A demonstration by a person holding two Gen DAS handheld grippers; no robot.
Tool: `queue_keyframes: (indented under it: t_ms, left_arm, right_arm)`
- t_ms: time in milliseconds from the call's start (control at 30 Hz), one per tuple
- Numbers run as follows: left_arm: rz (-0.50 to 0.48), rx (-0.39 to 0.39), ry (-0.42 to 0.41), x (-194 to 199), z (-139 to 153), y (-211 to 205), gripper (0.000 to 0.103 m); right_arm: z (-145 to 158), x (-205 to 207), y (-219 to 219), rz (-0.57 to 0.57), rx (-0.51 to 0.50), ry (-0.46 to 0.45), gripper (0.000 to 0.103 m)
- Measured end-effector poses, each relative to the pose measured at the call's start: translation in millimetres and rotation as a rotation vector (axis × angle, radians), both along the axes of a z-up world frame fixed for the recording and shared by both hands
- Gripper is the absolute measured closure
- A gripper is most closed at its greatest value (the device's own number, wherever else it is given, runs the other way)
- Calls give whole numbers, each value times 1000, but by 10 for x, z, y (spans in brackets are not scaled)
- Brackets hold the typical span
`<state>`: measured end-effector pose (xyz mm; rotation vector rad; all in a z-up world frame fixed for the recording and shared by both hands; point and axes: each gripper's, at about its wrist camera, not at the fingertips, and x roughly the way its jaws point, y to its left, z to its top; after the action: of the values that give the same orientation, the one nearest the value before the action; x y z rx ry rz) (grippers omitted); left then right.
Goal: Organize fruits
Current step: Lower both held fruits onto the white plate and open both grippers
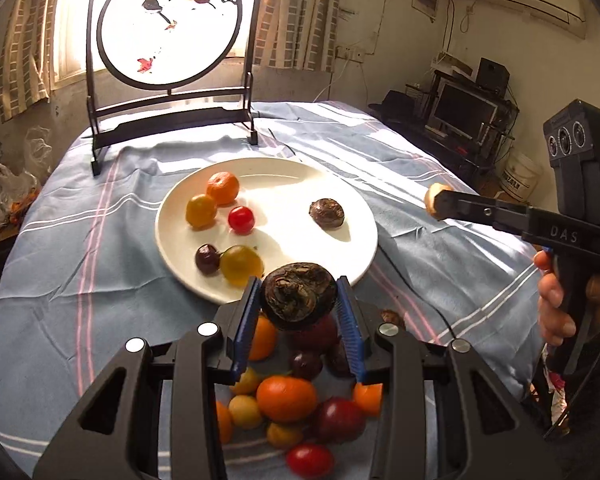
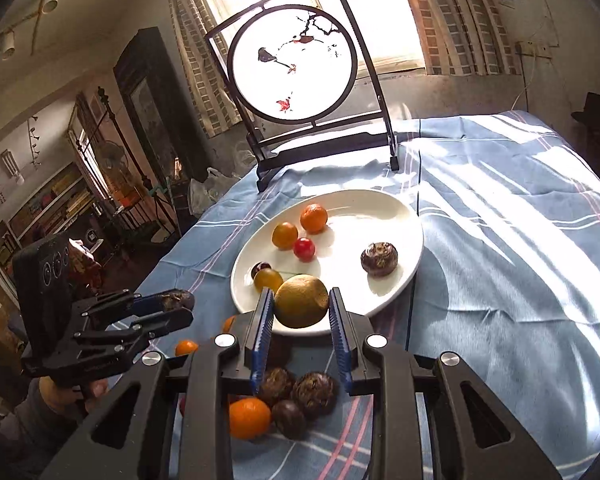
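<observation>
the fruits are split: a loose heap [image 1: 284, 408] lies on the striped cloth [image 1: 100, 280] of the desk at the near edge, and six pieces sit on the white plate [image 1: 340, 184] just beyond. the left gripper [image 1: 298, 300] has its jaws clenched on a dark, rough water chestnut [image 1: 298, 296], raised above the heap. the right gripper [image 2: 300, 304] has its jaws grasping a yellow-brown round fruit [image 2: 301, 300] at the plate's near rim. a round painted screen [image 1: 168, 24] stands behind.
</observation>
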<state>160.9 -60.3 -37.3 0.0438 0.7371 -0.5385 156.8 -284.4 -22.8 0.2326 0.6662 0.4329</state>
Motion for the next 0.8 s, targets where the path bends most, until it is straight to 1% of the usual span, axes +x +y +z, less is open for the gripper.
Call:
queue_keyframes:
  t_ms: [67,133,200,300,333,367,400,433,533,600,700,733,800]
  left_arm:
    - [-11,4,26,235,-61,-182,66]
    - [-10,43,42,435,-176,-365,66]
    - [-14,66,82,618,-306,-494,66]
    - [-13,105,117,790,-446,-615,65]
    - [-3,101,124,826,-460,-607,64]
    - [8,91,128,851,-452,-579,59]
    - [24,79,125,860,-429,-542,47]
    - [38,69,111,845,-389,-491,40]
    - [54,55,82,723,-268,-325,39]
    - [56,47,61,550,-195,-200,39]
    - [37,81,16,176,-139,-52,39]
    - [29,93,8,37,-143,-4,39]
    - [9,107,6,-233,-179,106,39]
  right_arm:
    - [-36,274,32,-8,-8,19,75]
    - [-112,530,79,-6,-12,45,75]
    - [-214,765,127,-11,-21,81,75]
    - [-344,994,183,-6,-31,114,73]
    - [-366,1028,189,-8,-26,114,73]
    - [-374,1038,186,-19,-25,110,73]
    - [-370,1028,182,-22,-21,105,73]
    - [-357,991,177,-19,-15,96,73]
    - [-297,770,157,-23,-32,62,73]
    - [-264,575,135,-20,-48,46,73]
    - [-267,245,74,-30,-62,37,72]
    - [-282,131,53,-32,-63,38,69]
    - [-336,-114,10,-36,-58,41,68]
